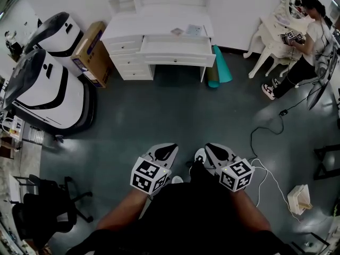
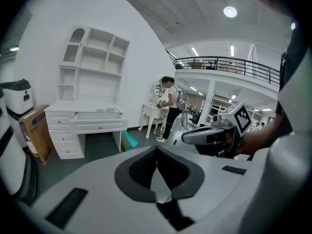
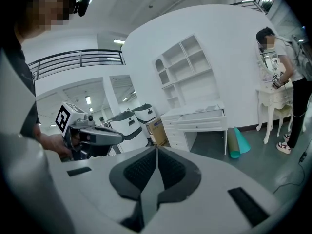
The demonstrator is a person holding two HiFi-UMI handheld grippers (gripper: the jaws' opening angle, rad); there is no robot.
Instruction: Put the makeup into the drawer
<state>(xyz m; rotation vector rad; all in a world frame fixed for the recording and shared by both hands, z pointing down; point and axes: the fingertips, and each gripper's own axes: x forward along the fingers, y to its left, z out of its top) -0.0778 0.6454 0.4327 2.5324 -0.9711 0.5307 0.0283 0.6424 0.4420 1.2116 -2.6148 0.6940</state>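
Left gripper state: My left gripper (image 2: 157,155) is clenched, pads together, with nothing between them.
Right gripper state: My right gripper (image 3: 157,152) is likewise clenched and empty.
Task thing: The makeup (image 1: 194,31) is, as far as I can judge, the flat items on top of the white bench (image 1: 149,25) at my 12 o'clock. It is well apart from both grippers and too small to identify further.
Risk, approach at 10 o'clock: The white machines (image 1: 50,89) and the cardboard box (image 1: 90,52) narrow the left side of the path. A wide swing of my left gripper could strike them.
Risk, at the bench: Both grippers are clenched. If I arrive without releasing them, I would shove the flat items across the top instead of grasping them.
Risk, drawer front: The drawer (image 1: 175,59) projects toward me. A low gripper could bump it and push it shut.
Risk, at 1 o'clock: The green rolls (image 1: 219,68) lean beside the bench's right leg and could topple if nudged.
Risk, at 3 o'clock: The cable (image 1: 265,137) loops over the floor near my right foot and could snag a step.
Container, cardboard box: It is closed, so its contents are not visible.
Container, side drawers (image 1: 125,47): They are shut, so their contents are not visible.
Container, drawer: It is pulled open and the interior looks bare white. I see nothing in it, though the distance prevents certainty.
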